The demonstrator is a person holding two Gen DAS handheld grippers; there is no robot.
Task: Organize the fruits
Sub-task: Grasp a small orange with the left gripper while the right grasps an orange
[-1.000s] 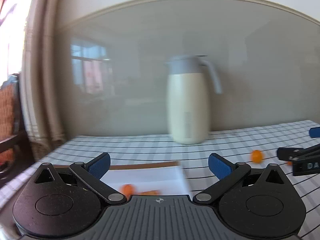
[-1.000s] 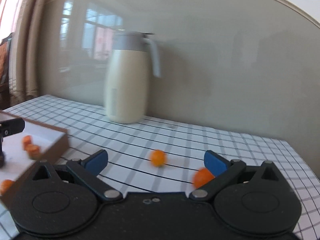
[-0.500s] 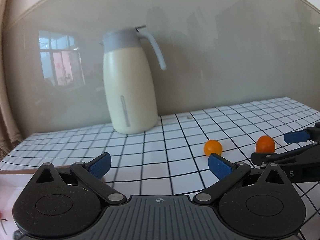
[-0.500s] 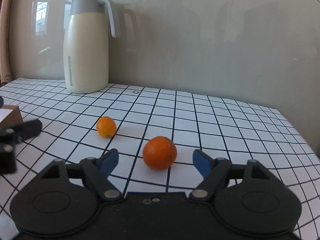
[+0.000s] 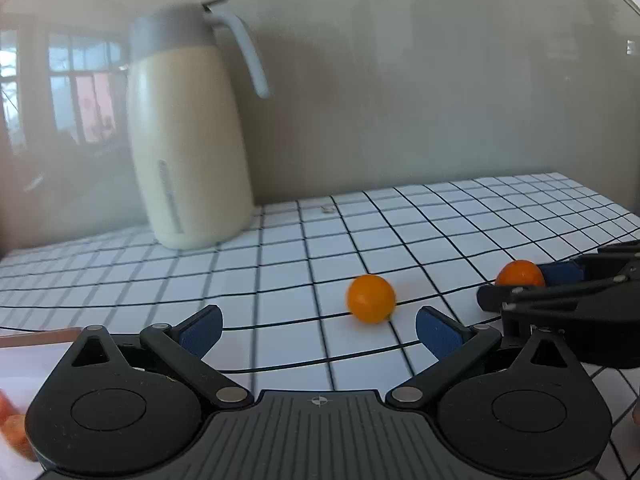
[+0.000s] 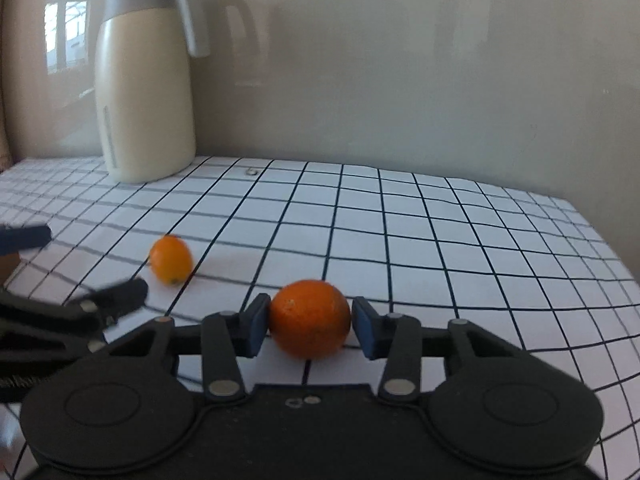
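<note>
A second ago the right gripper gaped wide with the big orange off by one finger; now its jaws are closing, blue pads touching both sides of the fruit on the checked tablecloth. The left gripper has swung from the box to the small orange, jaws wide apart, nothing between them. Count: two oranges, one cream jug, orange bits at the left view's edge. No readable writing.
</note>
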